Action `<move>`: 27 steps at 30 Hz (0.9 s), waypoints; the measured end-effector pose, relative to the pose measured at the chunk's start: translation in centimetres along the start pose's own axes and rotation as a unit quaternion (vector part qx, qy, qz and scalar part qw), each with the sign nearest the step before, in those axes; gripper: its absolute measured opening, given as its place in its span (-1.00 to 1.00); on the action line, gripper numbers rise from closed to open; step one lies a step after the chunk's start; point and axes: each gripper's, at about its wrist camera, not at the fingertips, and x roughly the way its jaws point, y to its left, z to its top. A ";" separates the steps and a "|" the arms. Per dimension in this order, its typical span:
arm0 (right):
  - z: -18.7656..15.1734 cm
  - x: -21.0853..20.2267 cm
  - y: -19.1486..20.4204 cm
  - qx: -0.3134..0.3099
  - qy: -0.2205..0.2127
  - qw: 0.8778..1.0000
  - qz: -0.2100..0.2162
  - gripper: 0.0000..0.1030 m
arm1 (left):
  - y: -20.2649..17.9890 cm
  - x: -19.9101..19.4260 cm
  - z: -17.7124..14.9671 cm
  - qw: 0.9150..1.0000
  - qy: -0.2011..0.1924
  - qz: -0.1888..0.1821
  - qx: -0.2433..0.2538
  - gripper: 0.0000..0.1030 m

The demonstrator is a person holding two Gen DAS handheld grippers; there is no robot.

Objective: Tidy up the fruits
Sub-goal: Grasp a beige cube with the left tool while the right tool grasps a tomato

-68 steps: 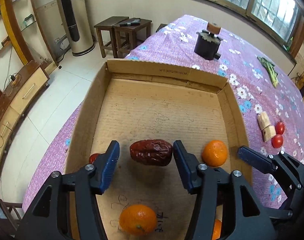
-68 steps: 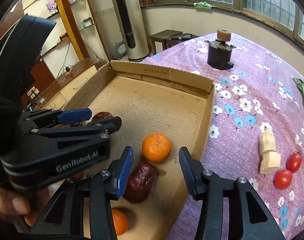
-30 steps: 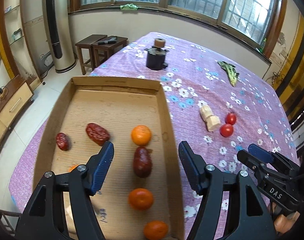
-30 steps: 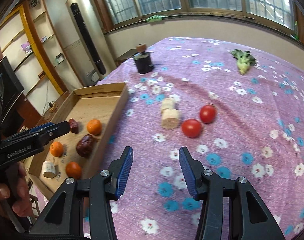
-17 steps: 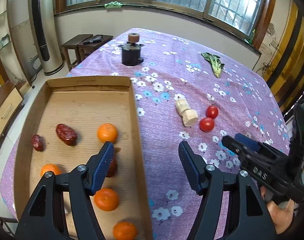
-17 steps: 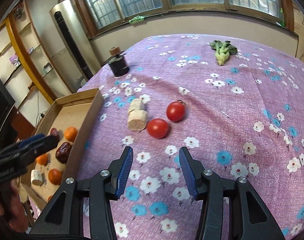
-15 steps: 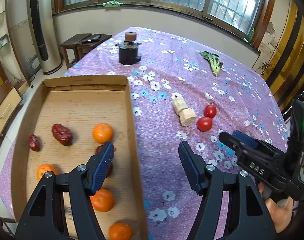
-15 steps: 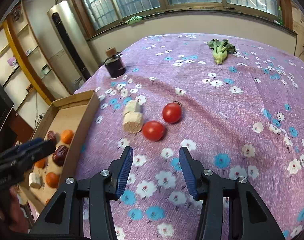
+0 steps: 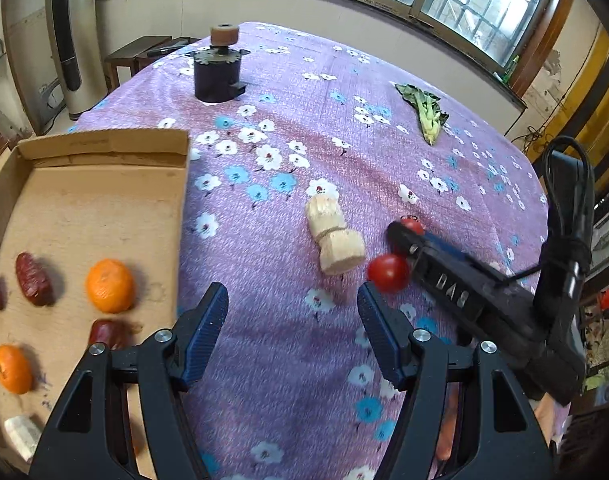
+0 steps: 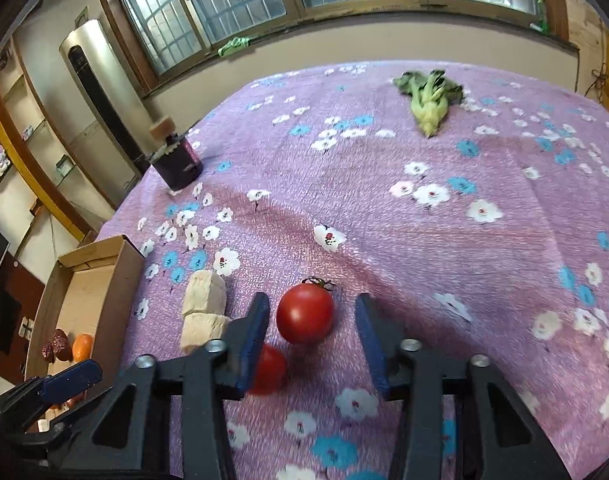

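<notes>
A cardboard tray (image 9: 104,148) at the left holds oranges (image 9: 110,286) and red dates (image 9: 33,279). Two red tomatoes lie on the purple flowered cloth. My right gripper (image 10: 311,332) is open, its jaws on either side of the farther tomato (image 10: 305,313) without touching it. The nearer tomato (image 10: 269,368) lies partly behind its left finger. In the left wrist view the right gripper (image 9: 404,240) reaches the tomatoes (image 9: 387,273). My left gripper (image 9: 292,328) is open and empty above the cloth, right of the tray.
A pale cut root piece (image 9: 333,235) lies just left of the tomatoes. A leafy green vegetable (image 10: 428,98) lies far back. A dark jar (image 9: 218,72) with a brown knob stands at the back left. Stools stand beyond the table.
My right gripper has moved from over the tray across to the tomatoes and now brackets one. My left gripper has let go of a date in the tray and swung right over the cloth.
</notes>
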 end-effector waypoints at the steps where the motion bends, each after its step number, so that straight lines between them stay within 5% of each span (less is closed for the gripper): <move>1: -0.1 0.0 0.1 -0.007 -0.002 1.000 0.000 -0.39 | -0.2 0.4 0.2 1.000 0.003 0.000 0.000 0.29; 13: -2.1 -5.6 -2.8 0.021 -0.035 0.999 -0.006 -0.39 | -2.5 4.5 1.8 1.000 0.006 -0.016 -0.001 0.28; 16: -2.7 -6.6 -2.8 0.021 -0.039 0.999 -0.001 -0.39 | -2.2 4.7 2.2 1.000 0.004 -0.022 -0.006 -0.30; 27: -4.4 -9.6 -1.5 0.015 -0.055 0.998 0.016 -0.40 | -1.5 3.0 0.4 0.999 -0.004 -0.044 0.009 -0.42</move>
